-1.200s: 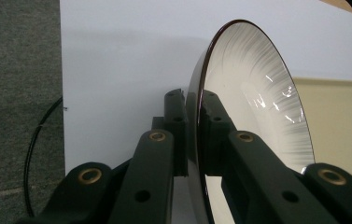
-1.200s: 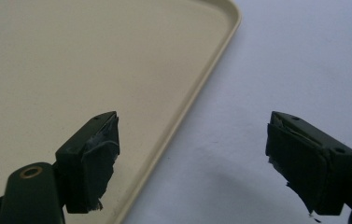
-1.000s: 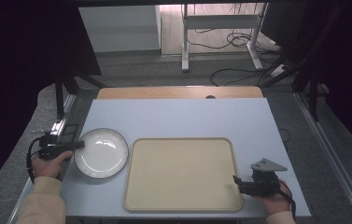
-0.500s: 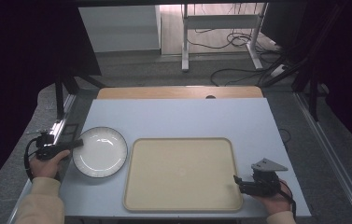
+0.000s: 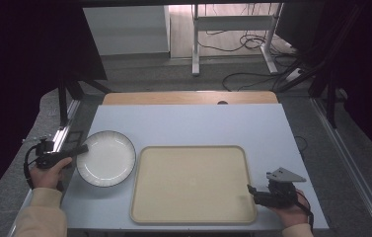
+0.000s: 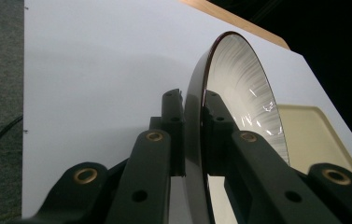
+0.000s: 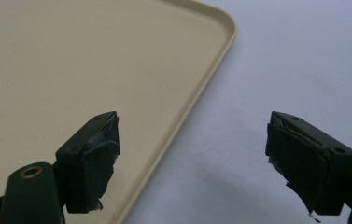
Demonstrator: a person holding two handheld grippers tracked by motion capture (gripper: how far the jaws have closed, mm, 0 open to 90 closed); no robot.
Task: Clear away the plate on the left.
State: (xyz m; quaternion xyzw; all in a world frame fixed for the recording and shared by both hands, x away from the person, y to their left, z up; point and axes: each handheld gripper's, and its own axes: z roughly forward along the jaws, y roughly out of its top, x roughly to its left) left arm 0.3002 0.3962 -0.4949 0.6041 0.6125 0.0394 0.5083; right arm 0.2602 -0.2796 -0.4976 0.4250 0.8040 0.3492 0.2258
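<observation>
Now the white surface [image 5: 188, 123] carries a beige tray [image 5: 191, 182] at center, with a white plate [image 5: 106, 158] at its nine o'clock. Left tool [image 5: 80, 149] pinches the plate's rim; right tool [image 5: 249, 188], at four o'clock, gapes empty.

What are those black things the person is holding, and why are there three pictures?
A person holds black tongs, one pair in each hand. One picture looks down from above the table. The other two come from small cameras riding on each pair. On the table lie a white plate and a beige tray. The left tongs pinch the plate's rim; up close, the plate sits squeezed between them. The right tongs are open, holding nothing, beside the tray's edge.
</observation>
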